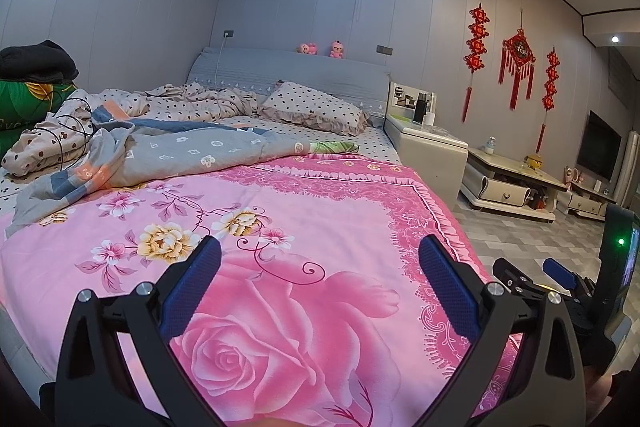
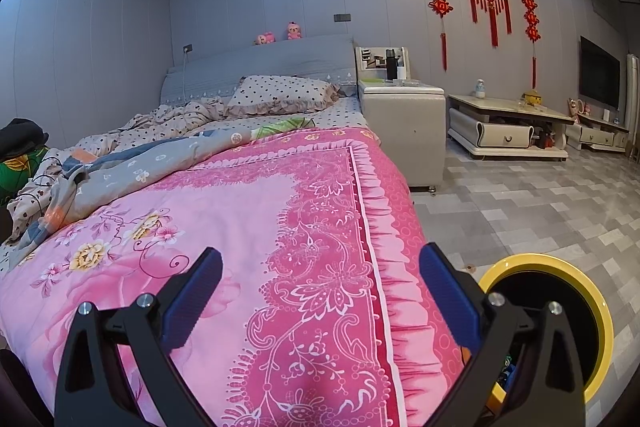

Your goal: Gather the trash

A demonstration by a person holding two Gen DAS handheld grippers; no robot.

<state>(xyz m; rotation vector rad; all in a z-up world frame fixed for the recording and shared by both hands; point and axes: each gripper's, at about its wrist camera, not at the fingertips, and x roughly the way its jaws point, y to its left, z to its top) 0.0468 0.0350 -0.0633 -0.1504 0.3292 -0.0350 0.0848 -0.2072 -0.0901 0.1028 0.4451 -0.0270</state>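
Note:
My left gripper hangs open over the pink flowered bedspread with nothing between its fingers. My right gripper is open too and holds nothing; it sits above the bedspread's right border. It also shows in the left wrist view as the right gripper at the far right. A yellow-rimmed bin with a black liner stands on the floor at the bed's right side, just right of my right gripper. Some colourful bits lie inside it. A small brownish scrap lies on the floor by the bin.
A rumpled grey quilt and a dotted pillow lie toward the headboard. A cream nightstand stands right of the bed, with a low table beyond it. Grey tiled floor stretches to the right.

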